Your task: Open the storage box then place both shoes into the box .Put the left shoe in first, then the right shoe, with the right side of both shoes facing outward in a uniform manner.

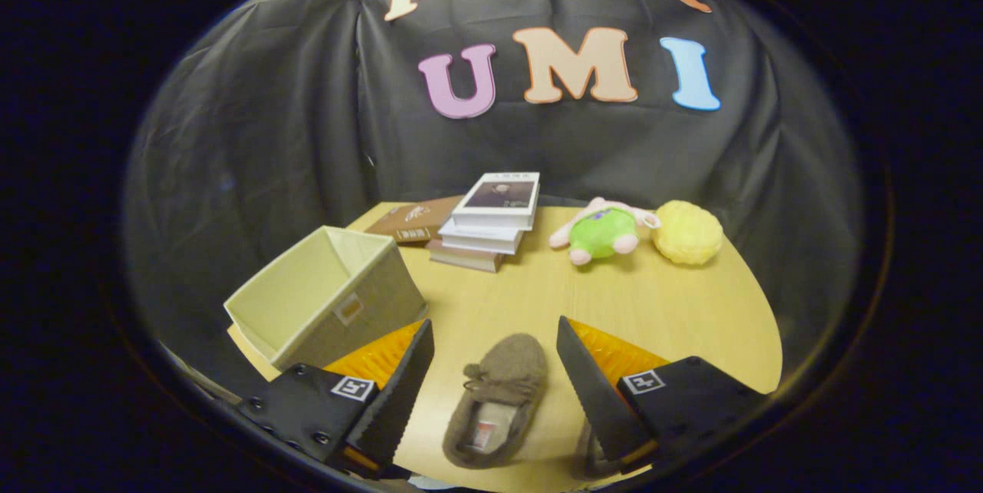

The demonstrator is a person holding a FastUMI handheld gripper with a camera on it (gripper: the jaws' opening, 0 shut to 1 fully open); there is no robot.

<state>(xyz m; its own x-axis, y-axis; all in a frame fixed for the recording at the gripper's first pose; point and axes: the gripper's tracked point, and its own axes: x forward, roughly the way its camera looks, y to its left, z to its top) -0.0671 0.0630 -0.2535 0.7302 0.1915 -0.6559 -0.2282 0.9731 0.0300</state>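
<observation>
Resting on the round wooden counter, the open storage box sits left, ahead of my hand-held gripper, whose fingers spread wide around one brown slipper; another shoe peeks beneath the right finger

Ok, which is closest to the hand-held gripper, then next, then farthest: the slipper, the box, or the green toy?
1. Slipper: between the open hand-held gripper fingers.
2. Box: lying tipped beside one finger, slightly ahead.
3. Green toy: far across the table, by the yellow ball.
</observation>
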